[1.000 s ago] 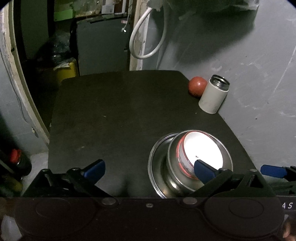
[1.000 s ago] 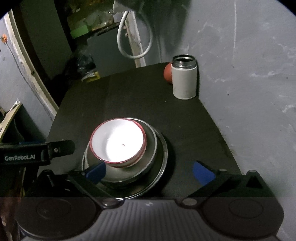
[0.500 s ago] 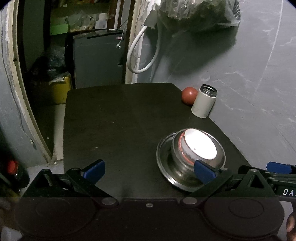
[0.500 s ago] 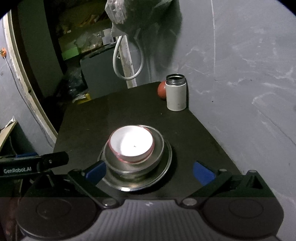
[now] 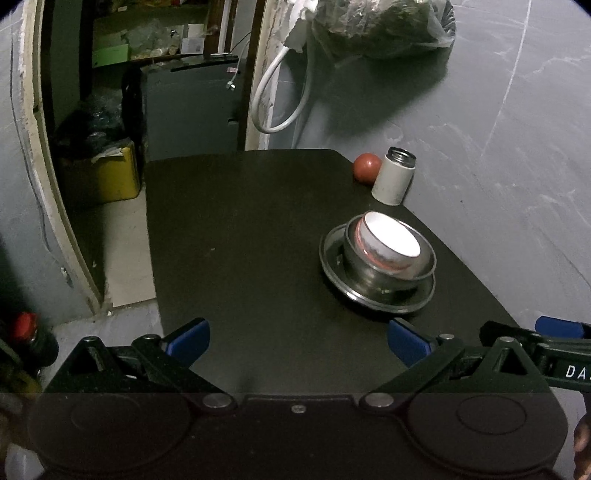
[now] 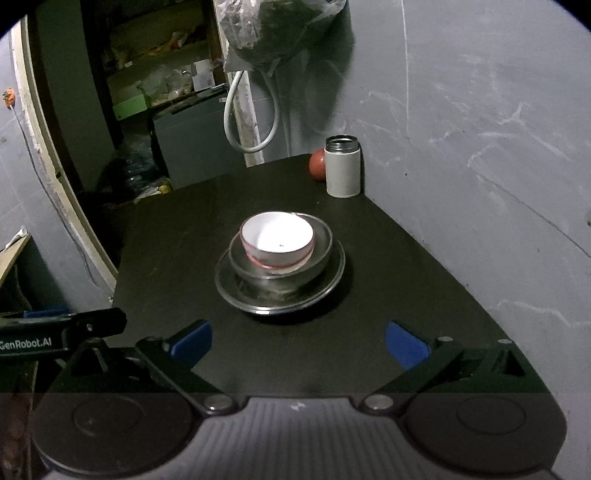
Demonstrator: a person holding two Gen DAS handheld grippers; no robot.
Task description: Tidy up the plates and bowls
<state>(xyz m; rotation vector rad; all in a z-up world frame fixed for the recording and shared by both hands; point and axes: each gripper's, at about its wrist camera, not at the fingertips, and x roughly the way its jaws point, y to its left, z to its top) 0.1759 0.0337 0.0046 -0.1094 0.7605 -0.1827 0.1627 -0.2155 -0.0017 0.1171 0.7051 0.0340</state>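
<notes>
Resting near the right edge of the black table (image 6: 424, 266): steel plate (image 6: 229, 295), with steel bowl (image 6: 321, 254) nested on it and white bowl (image 6: 277, 238) with red outside seated inside the steel bowl, all upright. Same stack seen from the left wrist: steel plate (image 5: 332, 273), steel bowl (image 5: 354, 258), white bowl (image 5: 391, 236).

Standing at the far right corner of the table: white flask (image 6: 343, 171) with open steel mouth, upright, red ball (image 6: 317, 166) just beside it on the far side.

Left tongs (image 5: 297, 339): spread wide, holding nothing, blue pads (image 5: 188, 339) over the near edge of the table, stack ahead and to the right, well apart from either pad.

Right tongs (image 6: 299, 341): spread wide, holding nothing, blue pads (image 6: 406, 349) near the front edge, stack straight ahead between the finger lines but untouched.

Hanging behind the table: white hose (image 6: 251, 110) and plastic bag (image 6: 273, 29) against the grey wall (image 6: 480, 110).
</notes>
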